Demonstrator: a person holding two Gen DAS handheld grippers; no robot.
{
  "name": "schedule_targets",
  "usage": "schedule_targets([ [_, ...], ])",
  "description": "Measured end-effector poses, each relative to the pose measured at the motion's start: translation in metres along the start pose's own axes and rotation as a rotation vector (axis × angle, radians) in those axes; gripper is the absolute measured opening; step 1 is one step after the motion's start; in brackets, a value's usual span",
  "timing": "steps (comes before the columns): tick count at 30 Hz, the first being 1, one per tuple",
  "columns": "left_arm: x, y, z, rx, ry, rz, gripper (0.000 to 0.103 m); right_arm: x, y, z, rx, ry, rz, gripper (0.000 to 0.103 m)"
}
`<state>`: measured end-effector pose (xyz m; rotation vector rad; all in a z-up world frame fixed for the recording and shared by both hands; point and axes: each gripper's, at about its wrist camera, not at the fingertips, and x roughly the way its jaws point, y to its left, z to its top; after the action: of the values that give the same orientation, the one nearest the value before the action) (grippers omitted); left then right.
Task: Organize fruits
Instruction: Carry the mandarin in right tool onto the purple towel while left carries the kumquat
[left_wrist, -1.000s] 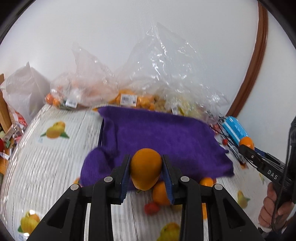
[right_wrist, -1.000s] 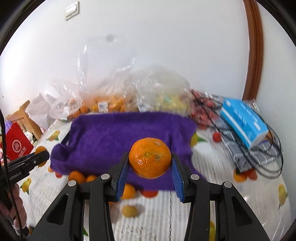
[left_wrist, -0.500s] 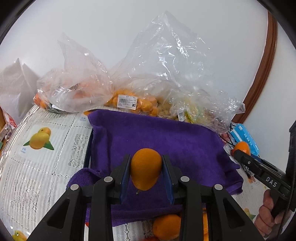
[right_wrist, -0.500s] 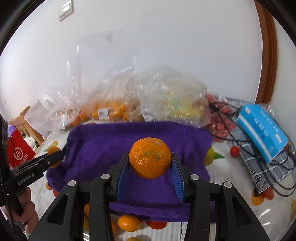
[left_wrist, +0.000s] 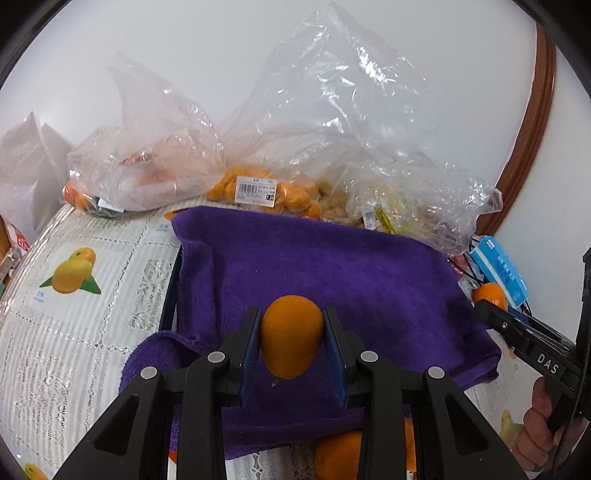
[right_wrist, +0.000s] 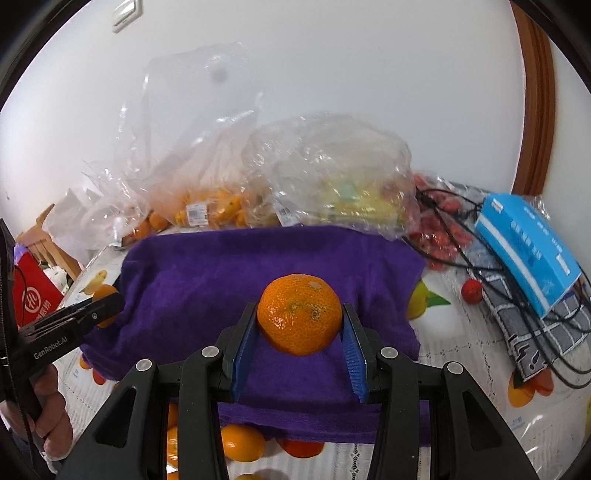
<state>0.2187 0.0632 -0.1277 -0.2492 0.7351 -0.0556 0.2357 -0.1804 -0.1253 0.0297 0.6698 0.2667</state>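
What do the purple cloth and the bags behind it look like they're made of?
The purple cloth looks like soft terry or microfibre towelling: matte, fuzzy nap, limp folds at its edges. The clear crinkled bags look like thin plastic film: see-through, glossy creases, price labels stuck on, fruit visible inside. The blue pads of the right claw may be ribbed rubber or plastic; I can't tell which.

— Purple towel (left_wrist: 332, 273), plain, no pattern. Smooth orange fruit (left_wrist: 291, 341) between blue pads (left_wrist: 246, 354) on black fingers of the left gripper (left_wrist: 291, 350).

— Deeper orange on the mandarin (right_wrist: 299, 319), pitted and speckled with small brown marks; same blue pads, black frame on the right gripper (right_wrist: 299, 349).

— White tablecloth (left_wrist: 92, 306), lace-like grid, printed with yellow-orange fruit and green leaves.

— Bright blue box (right_wrist: 528, 247) with white lettering. Grey cloth (right_wrist: 532, 336) beneath, checked in white lines. Black cables (right_wrist: 480, 258). Small red fruit (right_wrist: 472, 290).

— Clear bags (left_wrist: 295, 140), orange and yellow showing through, white labels.
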Motion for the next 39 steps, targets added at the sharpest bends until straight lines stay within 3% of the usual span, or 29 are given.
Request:
schedule_targets([
  [15, 0.014, -0.007, -0.008, 0.030, 0.030, 0.002, 0.031, 0.023, -0.002, -0.015, -0.030, 0.069, -0.047, 0.044],
  [39, 0.036, -0.010, -0.016, 0.048, 0.105, 0.013, 0.031, 0.047, 0.002, -0.027, -0.026, 0.158, -0.024, 0.044],
])
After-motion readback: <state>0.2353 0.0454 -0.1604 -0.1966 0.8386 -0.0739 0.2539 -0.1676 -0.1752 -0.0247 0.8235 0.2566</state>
